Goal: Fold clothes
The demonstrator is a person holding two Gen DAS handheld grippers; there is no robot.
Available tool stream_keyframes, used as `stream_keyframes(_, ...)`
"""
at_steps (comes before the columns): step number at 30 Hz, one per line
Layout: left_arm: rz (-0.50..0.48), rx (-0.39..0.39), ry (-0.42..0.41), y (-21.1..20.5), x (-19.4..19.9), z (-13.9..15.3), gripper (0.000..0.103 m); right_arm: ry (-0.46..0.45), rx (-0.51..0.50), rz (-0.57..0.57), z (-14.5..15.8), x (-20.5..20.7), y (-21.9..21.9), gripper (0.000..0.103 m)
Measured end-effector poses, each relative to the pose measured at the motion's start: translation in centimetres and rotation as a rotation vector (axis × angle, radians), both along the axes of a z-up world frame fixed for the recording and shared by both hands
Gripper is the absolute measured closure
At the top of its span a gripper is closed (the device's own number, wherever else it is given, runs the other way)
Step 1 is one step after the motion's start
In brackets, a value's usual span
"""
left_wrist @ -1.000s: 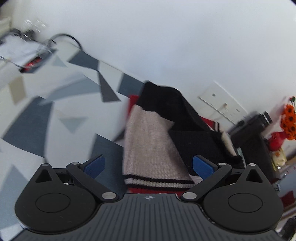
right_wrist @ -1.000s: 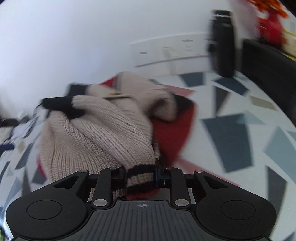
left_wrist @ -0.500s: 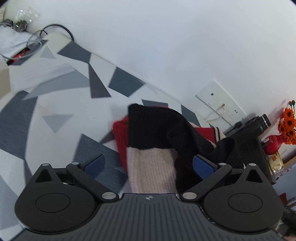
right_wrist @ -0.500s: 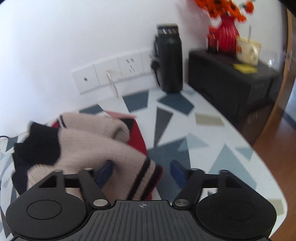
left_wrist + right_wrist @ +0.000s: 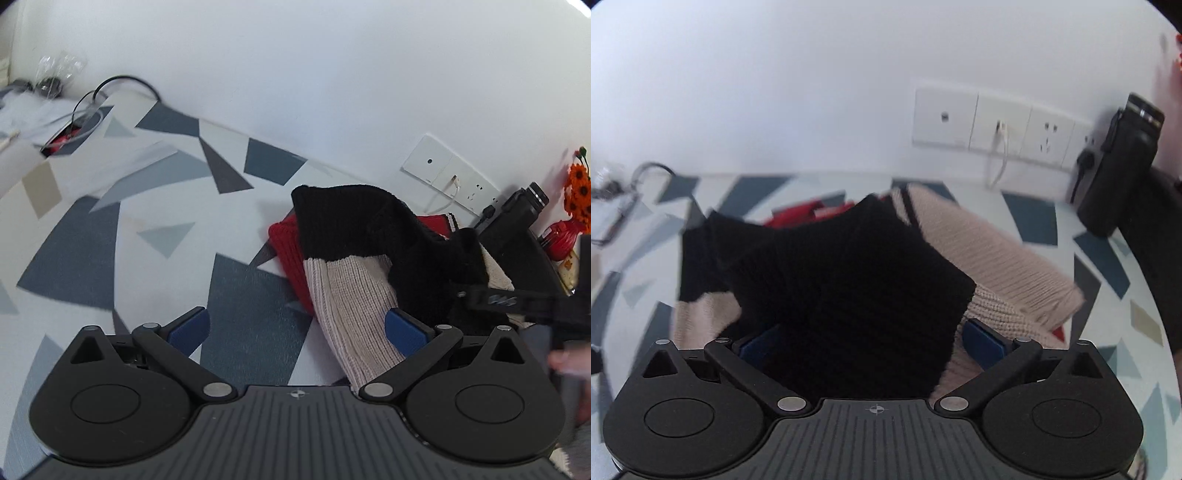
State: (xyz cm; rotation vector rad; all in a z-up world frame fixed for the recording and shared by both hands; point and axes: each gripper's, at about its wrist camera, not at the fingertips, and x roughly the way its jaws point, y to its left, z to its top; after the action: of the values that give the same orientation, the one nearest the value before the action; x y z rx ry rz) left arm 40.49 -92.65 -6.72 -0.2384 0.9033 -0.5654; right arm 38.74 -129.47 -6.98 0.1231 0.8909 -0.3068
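The chunky black, beige & red knit sweater (image 5: 354, 258) is lying bunched on the grey-and-white triangle-patterned tabletop (image 5: 129, 221) near the wall. Right gripper (image 5: 871, 339) jaws have just been opening, straddling the black panel w/o pressing, prob. releasing it. Left gripper (image 5: 295, 328) is hanging wide open, empty, ready for another hold.

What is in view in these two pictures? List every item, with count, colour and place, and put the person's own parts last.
Sweater: one, black, beige and red knit, bunched on the table near the wall.
Table: one, white with blue-grey triangles, under everything.
Socket panel: one, white, on the wall, a white cable plugged in.
Black bottle: one, by the wall at right.
Red vase: one, orange flowers, far right on a dark cabinet.
Black cable: one, far left by the wall.
Left gripper: black, blue pads, jaws open.
Right gripper: black, jaws just opened wide; sweater between them, not pressed.
Hand: part, right edge.
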Motion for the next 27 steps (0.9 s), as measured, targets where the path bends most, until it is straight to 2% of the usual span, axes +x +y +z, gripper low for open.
stream_keyframes(3, 0.029, 0.001, 0.014, 0.7, -0.4, -0.1, 0.0, 0.044, -0.113, 0.097, -2.0, 0.7, 2.2, 0.001)
stream_keyframes(5, 0.046, -0.016, 0.032, 0.9, -0.4, -0.1, 0.0, 0.038, -0.133, 0.121, -2.4, 0.1, 2.5, 0.013)
stream_keyframes(6, 0.055, -0.024, 0.041, 1.1, -0.4, -0.1, 0.0, 0.023, -0.126, 0.123, -2.2, -0.5, 2.4, 0.026)
stream_keyframes(7, 0.048, -0.041, 0.048, 0.9, -0.5, -0.1, 0.0, 0.004, -0.114, 0.121, -1.8, -1.0, 2.1, 0.044)
stream_keyframes(8, 0.04, -0.057, 0.055, 0.7, -0.5, -0.1, 0.0, -0.016, -0.097, 0.121, -1.3, -1.6, 1.7, 0.053)
stream_keyframes(10, 0.025, -0.091, 0.069, 0.4, -0.6, -0.2, 0.0, -0.066, -0.029, 0.13, 0.1, -3.3, 0.5, 0.082)
stream_keyframes(13, -0.039, -0.048, 0.026, -1.9, -1.2, 0.0, 0.0, -0.16, 0.078, 0.135, 2.2, -6.7, -1.2, 0.086)
stream_keyframes(15, -0.072, -0.013, 0.01, -3.4, -1.5, 0.0, 0.0, -0.196, 0.111, 0.129, 3.3, -9.1, -1.8, 0.087)
stream_keyframes(18, -0.084, -0.028, 0.03, -5.1, -1.3, 0.3, 0.0, -0.222, 0.14, 0.09, 4.2, -13.5, -2.4, 0.087)
stream_keyframes(19, -0.08, -0.058, 0.024, -5.3, -1.4, 0.8, 0.0, -0.226, 0.151, 0.07, 4.2, -15.1, -2.7, 0.088)
stream_keyframes(21, -0.102, -0.173, 0.007, -5.4, -1.8, 1.9, 0.0, -0.21, 0.168, 0.023, 3.8, -17.9, -3.5, 0.088)
stream_keyframes(24, -0.256, -0.435, -0.018, -5.6, -2.6, 3.9, 0.0, -0.162, 0.201, -0.058, 2.1, -21.5, -4.8, 0.089)
stream_keyframes(27, -0.322, -0.444, -0.085, -6.9, -3.4, 5.8, 0.0, -0.112, 0.236, -0.115, 0.1, -24.0, -5.7, 0.09)
